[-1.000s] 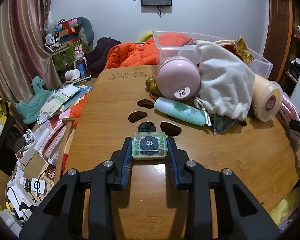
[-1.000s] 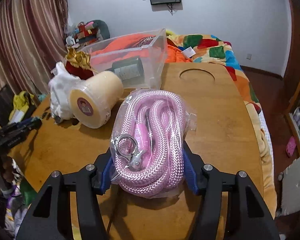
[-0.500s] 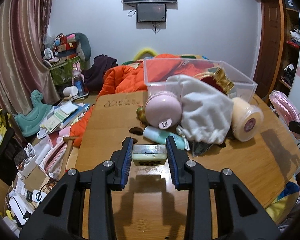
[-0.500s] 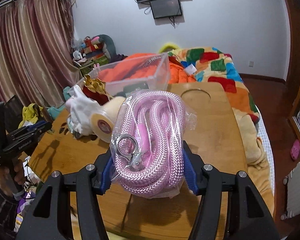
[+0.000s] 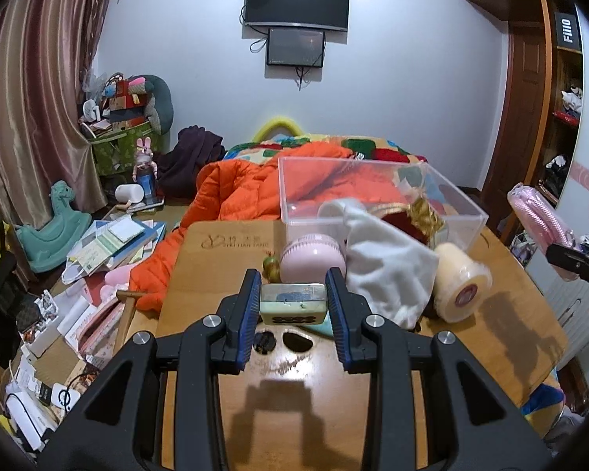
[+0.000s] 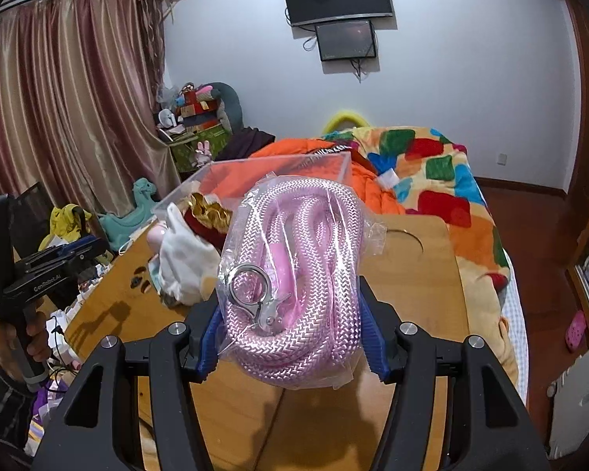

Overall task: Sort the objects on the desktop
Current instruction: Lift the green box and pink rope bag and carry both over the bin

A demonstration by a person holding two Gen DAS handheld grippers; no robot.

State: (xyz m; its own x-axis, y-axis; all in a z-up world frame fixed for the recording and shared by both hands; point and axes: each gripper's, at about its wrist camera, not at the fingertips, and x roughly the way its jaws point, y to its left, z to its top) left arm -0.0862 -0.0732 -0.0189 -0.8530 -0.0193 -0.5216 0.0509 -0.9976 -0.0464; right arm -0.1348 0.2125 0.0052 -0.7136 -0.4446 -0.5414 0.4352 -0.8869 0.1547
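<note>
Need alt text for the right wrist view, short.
The right gripper holds a bagged pink rope with a metal clasp above a wooden table. Behind it sit a clear plastic bin and a white cloth pouch.

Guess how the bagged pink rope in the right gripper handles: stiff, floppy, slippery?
Probably floppy: the pink rope is loose coils, bulging past the right gripper. The clear plastic bag looks glossy, so it may slip on the pads. The metal clasp likely adds some weight at the near end.
</note>
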